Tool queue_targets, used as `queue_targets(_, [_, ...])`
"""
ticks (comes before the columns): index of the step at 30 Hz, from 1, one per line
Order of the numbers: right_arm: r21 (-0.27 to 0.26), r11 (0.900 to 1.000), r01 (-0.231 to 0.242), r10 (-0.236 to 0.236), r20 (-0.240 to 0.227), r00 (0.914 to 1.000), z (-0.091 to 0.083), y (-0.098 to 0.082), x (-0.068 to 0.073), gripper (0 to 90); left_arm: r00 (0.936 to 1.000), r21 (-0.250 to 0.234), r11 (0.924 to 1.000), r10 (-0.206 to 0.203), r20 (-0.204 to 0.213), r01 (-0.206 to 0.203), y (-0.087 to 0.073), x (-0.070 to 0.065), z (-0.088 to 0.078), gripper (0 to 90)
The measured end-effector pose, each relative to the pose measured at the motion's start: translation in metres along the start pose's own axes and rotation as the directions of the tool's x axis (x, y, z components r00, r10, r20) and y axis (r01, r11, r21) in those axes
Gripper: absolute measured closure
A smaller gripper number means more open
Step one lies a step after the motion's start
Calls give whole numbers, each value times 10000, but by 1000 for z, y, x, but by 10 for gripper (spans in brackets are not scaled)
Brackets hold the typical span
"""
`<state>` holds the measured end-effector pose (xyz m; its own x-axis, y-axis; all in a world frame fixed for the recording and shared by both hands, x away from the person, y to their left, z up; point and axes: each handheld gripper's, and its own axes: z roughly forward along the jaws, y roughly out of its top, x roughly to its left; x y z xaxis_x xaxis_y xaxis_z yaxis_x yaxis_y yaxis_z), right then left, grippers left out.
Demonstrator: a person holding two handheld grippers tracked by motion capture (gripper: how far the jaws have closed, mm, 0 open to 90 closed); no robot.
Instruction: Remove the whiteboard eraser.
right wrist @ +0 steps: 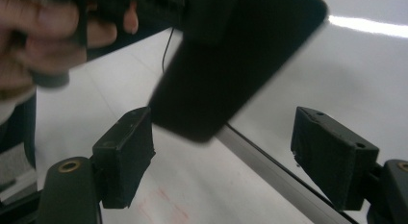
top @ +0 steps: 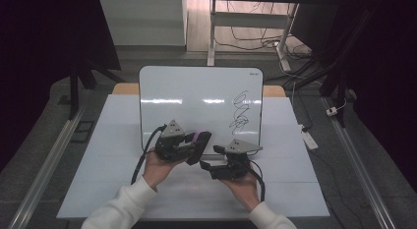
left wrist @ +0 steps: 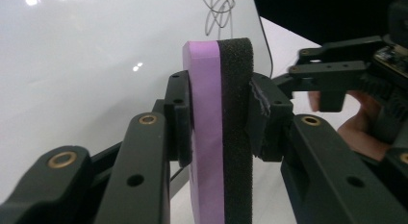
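Currently the left gripper [top: 195, 143] clamps the eraser [left wrist: 219, 132] edge-on, purple backing against one pad, black felt against the other, low before the whiteboard [top: 196, 99]. The scribble [top: 240, 111] sits up and to the right. To wipe well, I judge the felt face should turn flat onto the board, then sweep across the marks with even pressure. The left hand [top: 160, 165] cradles its gripper from below, pointing right. The right gripper [top: 211, 157] stands wide, empty, just beside the eraser.
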<state>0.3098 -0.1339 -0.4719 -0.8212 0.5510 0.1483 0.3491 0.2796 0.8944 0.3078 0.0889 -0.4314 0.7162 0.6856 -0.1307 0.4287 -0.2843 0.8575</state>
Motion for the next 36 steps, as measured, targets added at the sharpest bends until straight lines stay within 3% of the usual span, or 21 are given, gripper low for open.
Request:
queue_targets(7, [110,9985,-544,541,282,9981,10,0,3,221,10000,-54,10000,42,49,-41,0,-4,4,641])
queue_targets(13, [121,9977,-673,667,456,9967,11,-1,5,240,10000,-109,9999,54,15,-54,-1,-8,8,640])
queue_targets(21, [200,9937,-1101,1095,302,9935,12,-4,3,316,9999,-147,9999,71,-92,-72,-4,-12,13,639])
queue_targets(29, [273,9922,-1218,1219,5,9925,12,-4,-1,340,10000,-184,9998,-22,-55,21,-5,-12,13,636])
queue_targets(36, [441,9913,-1237,1237,16,9923,13,-5,-2,354,10000,-127,9999,48,-48,-49,-6,-13,16,634])
